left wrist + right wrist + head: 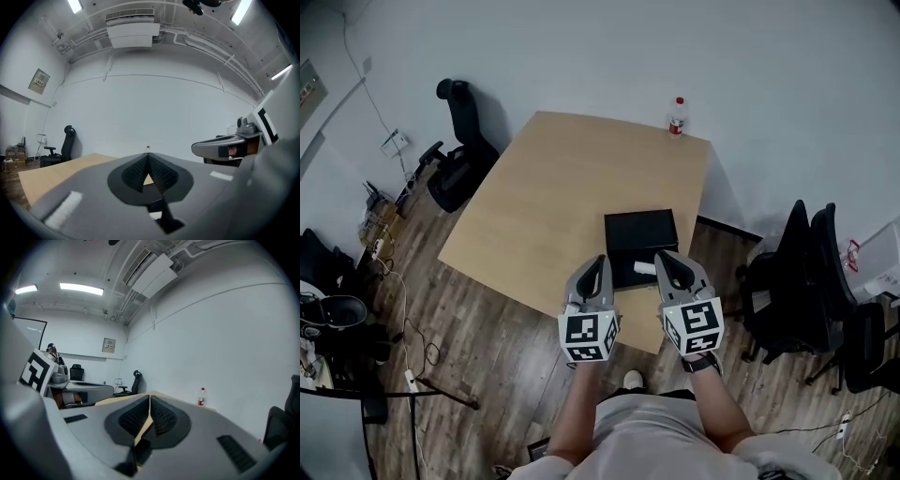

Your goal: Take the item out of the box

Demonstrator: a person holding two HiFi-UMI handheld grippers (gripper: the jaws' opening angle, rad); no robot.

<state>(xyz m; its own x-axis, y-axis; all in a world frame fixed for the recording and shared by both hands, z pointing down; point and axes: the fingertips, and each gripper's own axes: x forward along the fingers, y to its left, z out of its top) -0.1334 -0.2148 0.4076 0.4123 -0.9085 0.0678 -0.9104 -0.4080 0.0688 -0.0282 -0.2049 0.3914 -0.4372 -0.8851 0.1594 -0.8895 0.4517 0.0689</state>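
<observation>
White walls and wood floor ring the bench (562, 187), its top open left of the black box (639, 234) by the near right edge; a white item (645, 268) lies inside. The left hand-held gripper (602, 260) and the right hand-held gripper (661, 255) hover closed and empty over that edge. A bottle (677, 116) stands at the far corner, its label unreadable.

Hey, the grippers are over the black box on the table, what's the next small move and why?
Probably open the right gripper and lower it toward the white item at the near edge of the black box. Its jaws are shut on nothing, and in the head view its tip hangs beside that item.
</observation>
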